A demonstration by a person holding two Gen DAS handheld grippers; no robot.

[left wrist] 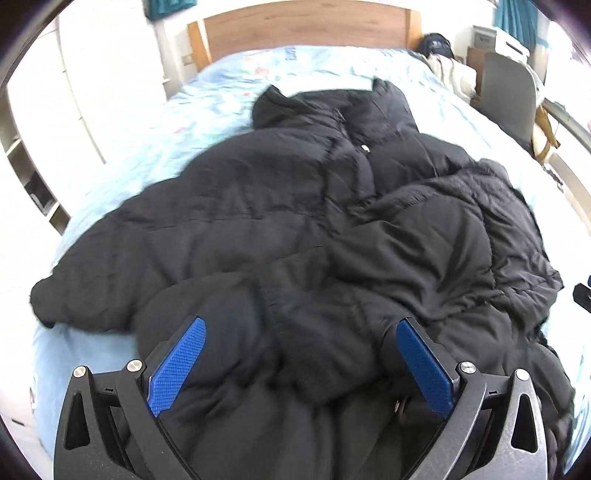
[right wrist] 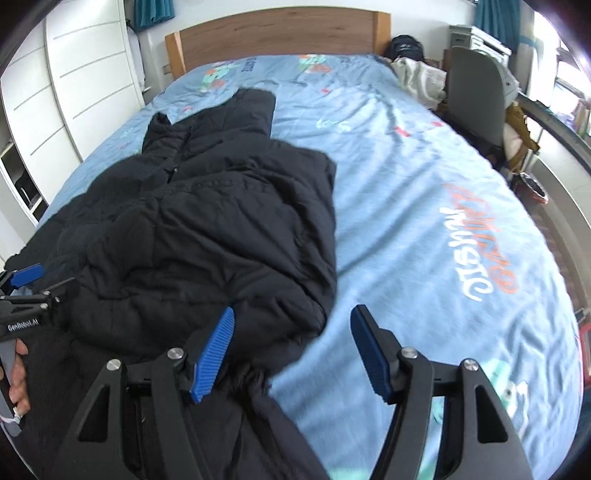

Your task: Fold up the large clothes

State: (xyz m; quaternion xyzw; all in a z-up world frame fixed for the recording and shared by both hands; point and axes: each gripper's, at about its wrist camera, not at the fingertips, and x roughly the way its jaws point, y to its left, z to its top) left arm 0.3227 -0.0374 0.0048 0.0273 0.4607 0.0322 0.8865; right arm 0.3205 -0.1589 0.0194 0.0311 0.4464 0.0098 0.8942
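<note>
Left wrist view: left tongs (left wrist: 301,363) spread wide, both blue pads (left wrist: 177,365) clear of cloth, nothing gripped. They hang over the near end of the coat (left wrist: 295,221), a black quilted puffer lying crumpled on the bed (left wrist: 221,92). Collar points toward the headboard (left wrist: 306,26); one side is thrown over the middle in a thick heap at right.

Right wrist view: right tongs (right wrist: 291,352) about half open, empty. Left pad (right wrist: 214,354) sits above the coat's near right edge, the other pad over bare sheet. The coat occupies the bed's left half, hem toward the camera. Left tongs show at the left margin, a hand (right wrist: 18,373) on the grip.

Handling, judged: soft, bulky, light for its size, springy fill. The smooth shell likely slides, and puffy panels squash under a pinch. Best holds look like stitched seams, hem edge, cuffs or collar, taken deep, one pair of tongs at each corner.
</note>
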